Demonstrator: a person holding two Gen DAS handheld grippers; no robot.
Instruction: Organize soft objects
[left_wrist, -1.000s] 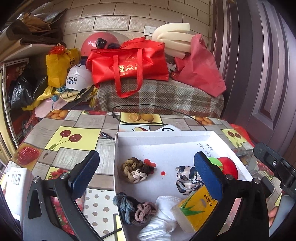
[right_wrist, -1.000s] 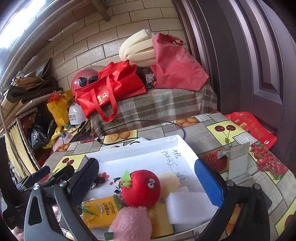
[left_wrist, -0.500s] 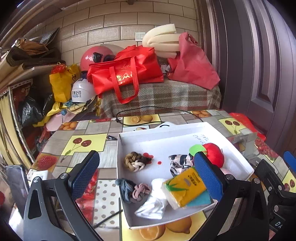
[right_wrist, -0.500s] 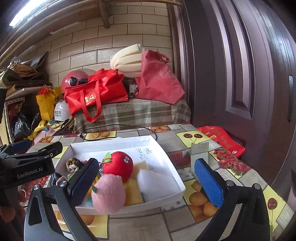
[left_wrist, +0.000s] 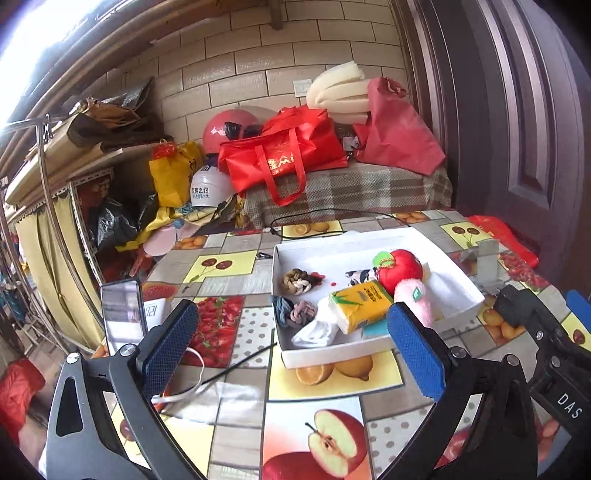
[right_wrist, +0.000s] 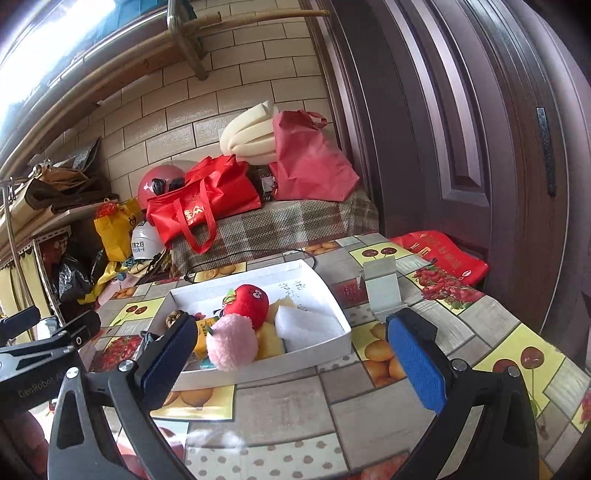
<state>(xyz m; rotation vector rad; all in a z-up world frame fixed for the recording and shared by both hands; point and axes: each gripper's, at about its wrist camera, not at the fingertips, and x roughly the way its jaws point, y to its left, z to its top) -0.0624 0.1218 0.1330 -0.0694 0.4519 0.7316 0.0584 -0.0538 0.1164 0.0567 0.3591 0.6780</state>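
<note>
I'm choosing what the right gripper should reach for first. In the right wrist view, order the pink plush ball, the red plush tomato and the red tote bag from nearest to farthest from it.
1. Pink plush ball: near edge of the white box, by the right gripper's left finger.
2. Red plush tomato: mid-box, just behind the ball.
3. Red tote bag: off the table, on the plaid-covered surface by the wall.

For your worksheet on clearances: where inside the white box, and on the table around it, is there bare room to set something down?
Free: the white box far floor behind the red plush; the table between box and grippers. Crowded: the box's near half, from the pink plush to the tissue pack.
</note>
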